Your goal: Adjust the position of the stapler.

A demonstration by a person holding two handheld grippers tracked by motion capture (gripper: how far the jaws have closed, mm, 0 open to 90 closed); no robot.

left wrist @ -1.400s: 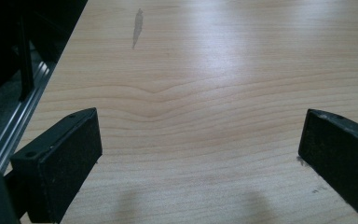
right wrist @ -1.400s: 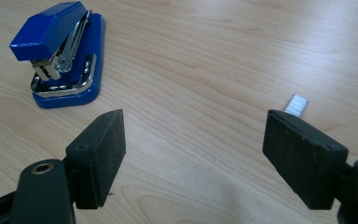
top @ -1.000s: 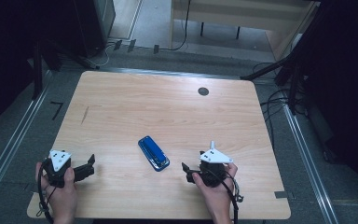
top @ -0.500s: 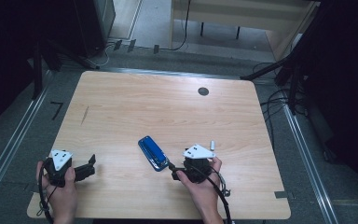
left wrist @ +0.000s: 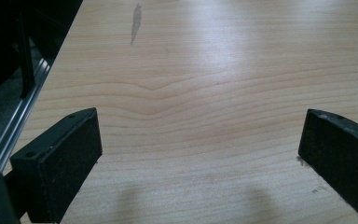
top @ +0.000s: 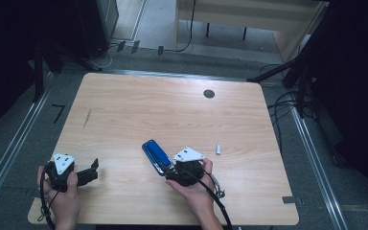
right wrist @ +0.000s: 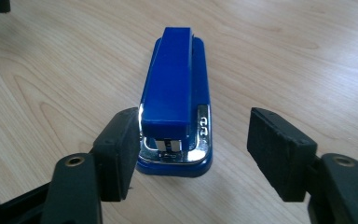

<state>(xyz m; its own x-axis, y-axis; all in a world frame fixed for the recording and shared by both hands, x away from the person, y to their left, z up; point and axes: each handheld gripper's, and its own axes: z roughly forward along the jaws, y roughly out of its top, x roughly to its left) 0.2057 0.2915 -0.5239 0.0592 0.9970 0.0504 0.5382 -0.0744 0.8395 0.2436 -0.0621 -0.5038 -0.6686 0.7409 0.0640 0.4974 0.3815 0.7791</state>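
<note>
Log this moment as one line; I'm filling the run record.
right gripper: closing, jaws around blue stapler, no grip | left gripper: open over table

Light wooden table [top: 139, 110] with rounded corners, blue stapler [top: 155, 156] lying near its front edge, 1 small grey cylinder [top: 217, 148] lying to the stapler's right, well apart

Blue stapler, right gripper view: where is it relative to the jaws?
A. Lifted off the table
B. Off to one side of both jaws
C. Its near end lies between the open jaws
C: the blue stapler lies flat on the table, its near end between the right gripper jaws.
</note>
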